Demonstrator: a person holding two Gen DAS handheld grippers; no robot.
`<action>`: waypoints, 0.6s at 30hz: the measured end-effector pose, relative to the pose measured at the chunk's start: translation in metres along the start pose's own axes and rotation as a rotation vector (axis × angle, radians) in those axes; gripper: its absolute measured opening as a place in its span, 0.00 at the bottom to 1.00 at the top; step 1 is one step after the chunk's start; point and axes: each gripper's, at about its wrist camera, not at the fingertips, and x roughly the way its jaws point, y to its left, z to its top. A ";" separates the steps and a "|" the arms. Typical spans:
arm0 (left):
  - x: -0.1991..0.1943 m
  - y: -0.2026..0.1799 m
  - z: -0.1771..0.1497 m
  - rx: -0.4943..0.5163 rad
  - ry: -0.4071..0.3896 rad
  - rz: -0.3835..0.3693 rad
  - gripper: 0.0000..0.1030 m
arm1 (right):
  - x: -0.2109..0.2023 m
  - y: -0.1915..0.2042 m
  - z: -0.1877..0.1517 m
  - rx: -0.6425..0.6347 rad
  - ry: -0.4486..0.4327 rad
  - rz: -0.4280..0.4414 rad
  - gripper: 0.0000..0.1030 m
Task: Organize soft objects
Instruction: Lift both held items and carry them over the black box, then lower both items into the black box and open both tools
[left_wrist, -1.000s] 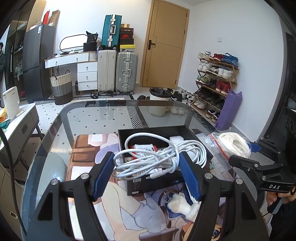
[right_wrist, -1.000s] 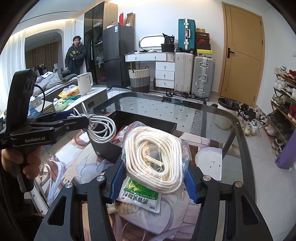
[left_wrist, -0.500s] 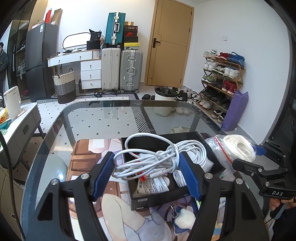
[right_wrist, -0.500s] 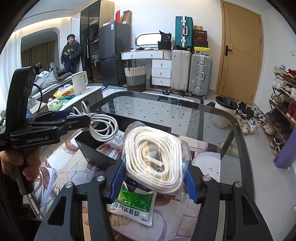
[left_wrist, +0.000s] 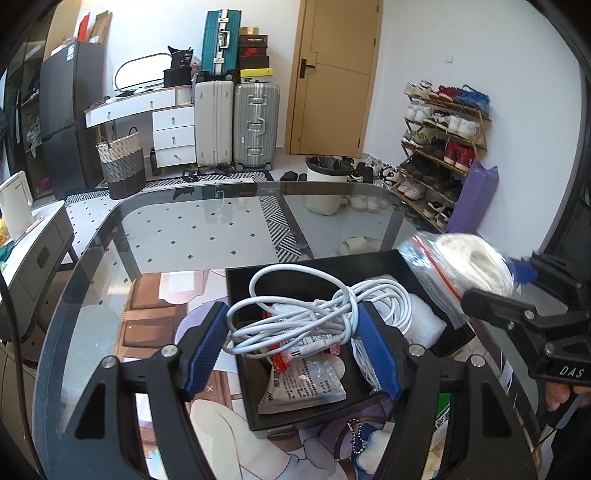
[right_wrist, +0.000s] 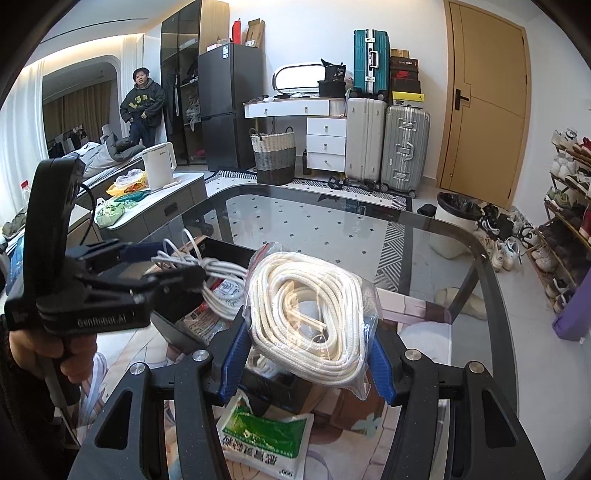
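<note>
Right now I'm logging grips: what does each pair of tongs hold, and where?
Left tongs: white cable bundle, gripped across its coils. Right tongs: bagged white rope, gripped across its sides.

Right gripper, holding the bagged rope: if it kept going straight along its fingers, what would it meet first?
Probably the black box: the right gripper points down and forward, and the bagged rope already overhangs the box's near corner. Depth is uncertain; it might clear the rim.

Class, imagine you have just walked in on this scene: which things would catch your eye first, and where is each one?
First, the white cable bundle clamped in the left gripper, hanging over the open black box on the glass table. Then the bagged coil of white rope gripped by the right gripper, at the box's right edge.
</note>
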 end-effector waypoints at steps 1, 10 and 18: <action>0.002 -0.002 0.000 0.005 0.007 -0.001 0.68 | 0.002 0.002 0.001 -0.004 0.002 0.001 0.56; 0.012 -0.016 -0.008 0.057 0.052 -0.007 0.68 | 0.016 0.002 0.010 -0.023 0.014 0.023 0.56; 0.005 -0.016 -0.010 0.064 0.059 -0.013 0.69 | 0.035 0.007 0.019 -0.048 0.036 0.047 0.56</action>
